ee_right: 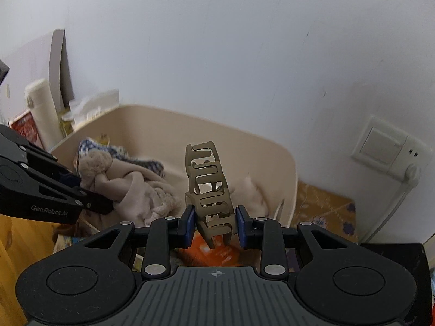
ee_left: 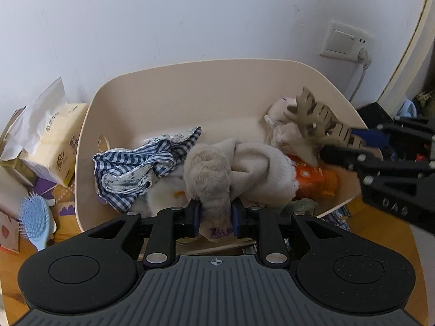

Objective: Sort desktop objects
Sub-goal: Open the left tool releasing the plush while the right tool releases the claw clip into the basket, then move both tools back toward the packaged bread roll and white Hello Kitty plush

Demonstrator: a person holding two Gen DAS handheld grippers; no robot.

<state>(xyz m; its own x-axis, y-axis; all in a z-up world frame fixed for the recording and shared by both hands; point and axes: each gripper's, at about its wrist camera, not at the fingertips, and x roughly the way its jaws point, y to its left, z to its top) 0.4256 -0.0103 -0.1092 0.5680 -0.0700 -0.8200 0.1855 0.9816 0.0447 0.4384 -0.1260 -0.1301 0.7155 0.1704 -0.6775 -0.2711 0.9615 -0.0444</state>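
Left gripper (ee_left: pixel 215 218) clamped on a fuzzy beige plush piece (ee_left: pixel 208 174), held over the near edge of the cream bin (ee_left: pixel 190 81). Right gripper (ee_right: pixel 216 224) pinching a tan claw hair clip (ee_right: pixel 208 187), upright, above the bin's right side. Checked cloth (ee_left: pixel 136 168) lies in the bin left of the plush.

bin (ee_left: pixel 89 125) front crowded with cloth (ee_left: pixel 255 168), open floor at back wall

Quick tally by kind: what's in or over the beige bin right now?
Soft fabric items: 3 — fuzzy beige plush piece held by left gripper, blue-and-white checked cloth, cream knit cloth
Hair clips: 1 — tan plastic claw clip in right gripper
Packets: 1 — orange packet
Total: 5 in the beige plastic bin; more may be buried.
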